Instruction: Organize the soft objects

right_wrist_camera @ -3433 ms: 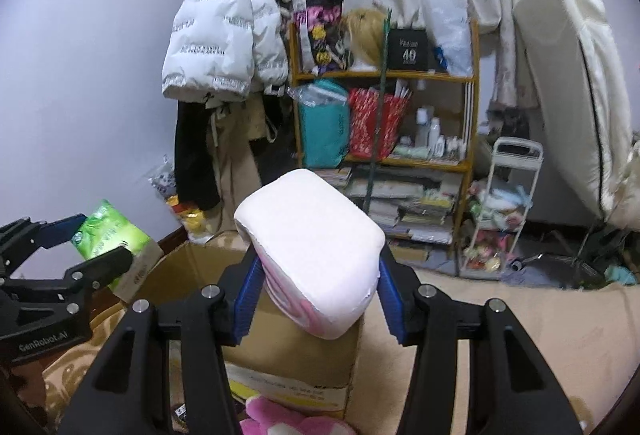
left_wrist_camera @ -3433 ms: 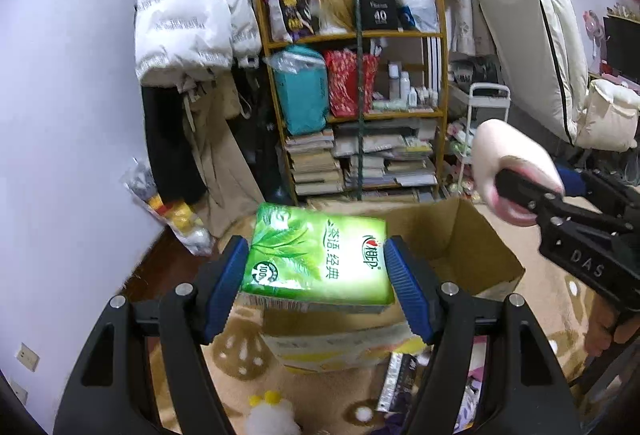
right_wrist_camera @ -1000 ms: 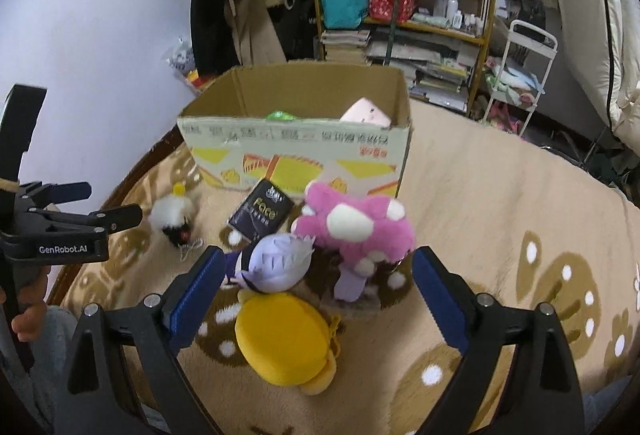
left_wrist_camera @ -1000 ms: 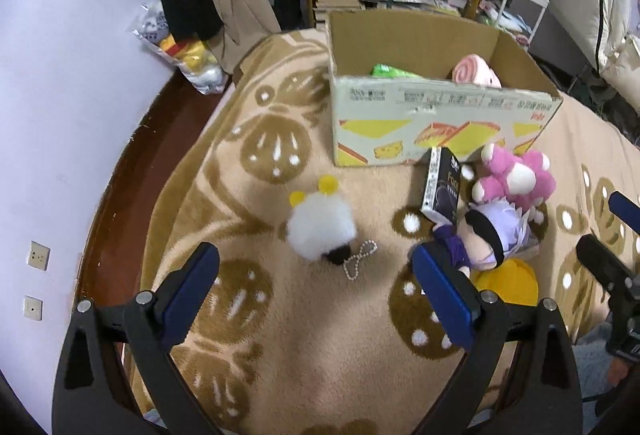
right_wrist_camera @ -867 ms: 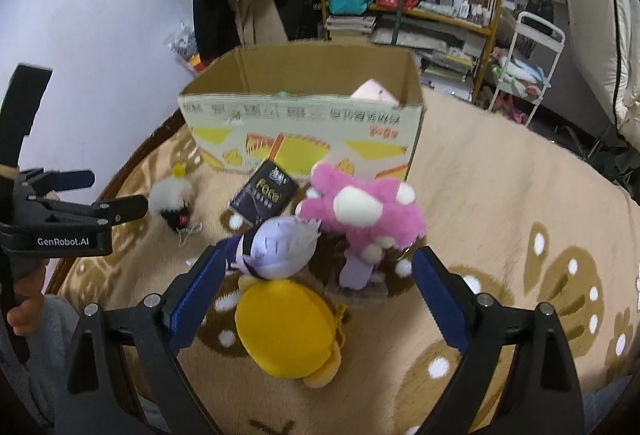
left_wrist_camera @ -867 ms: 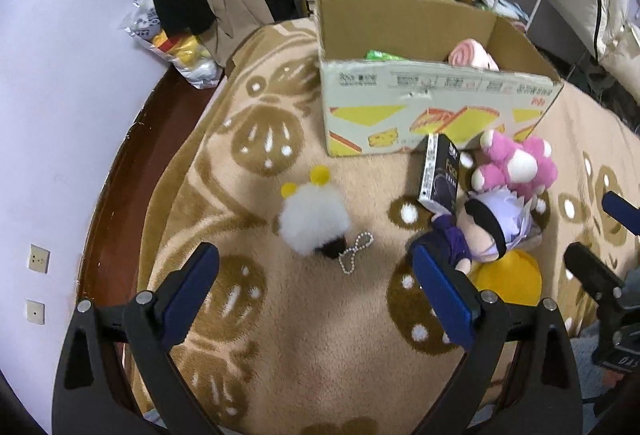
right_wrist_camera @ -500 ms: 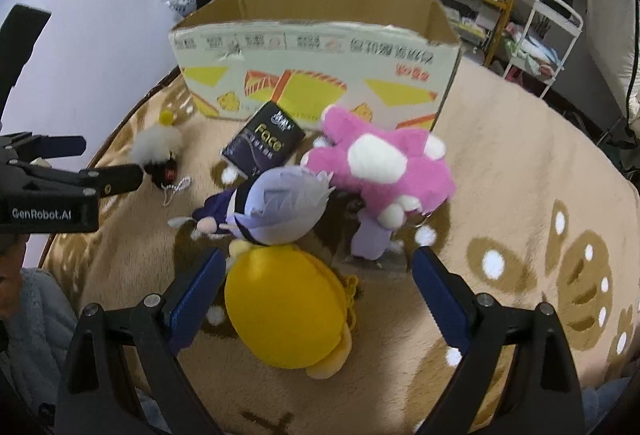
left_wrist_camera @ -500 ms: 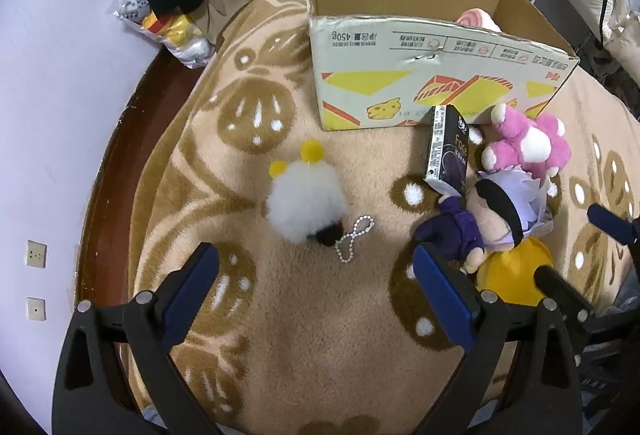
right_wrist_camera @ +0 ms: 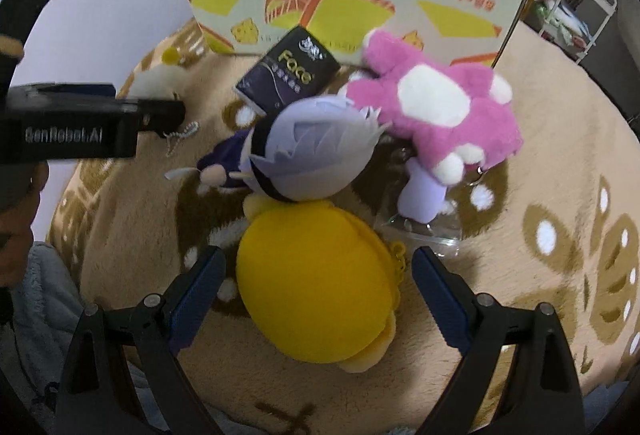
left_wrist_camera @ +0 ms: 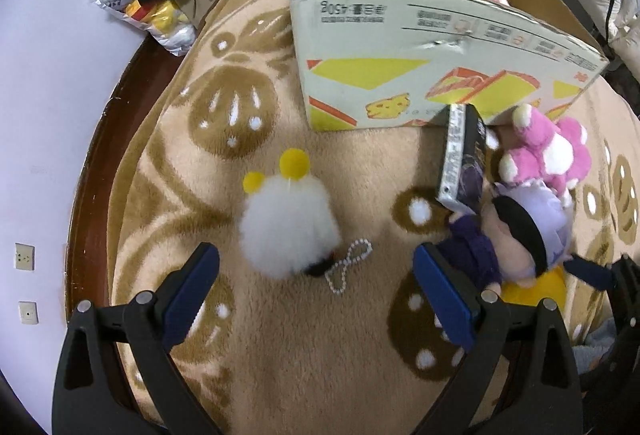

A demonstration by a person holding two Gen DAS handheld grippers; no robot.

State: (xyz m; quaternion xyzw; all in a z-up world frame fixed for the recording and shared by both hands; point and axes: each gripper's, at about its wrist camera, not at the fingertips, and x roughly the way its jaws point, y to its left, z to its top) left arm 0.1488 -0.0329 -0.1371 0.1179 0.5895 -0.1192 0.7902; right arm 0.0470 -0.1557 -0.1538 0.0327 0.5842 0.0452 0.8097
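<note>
My left claw (left_wrist_camera: 316, 295) hangs spread and empty, the white pompom (left_wrist_camera: 290, 229) at its 12 o'clock on the rug (left_wrist_camera: 280, 355). My right claw (right_wrist_camera: 318, 293) is likewise apart, straddling the yellow plush (right_wrist_camera: 316, 287). The box (left_wrist_camera: 400, 35) stands at 12 o'clock.
</note>
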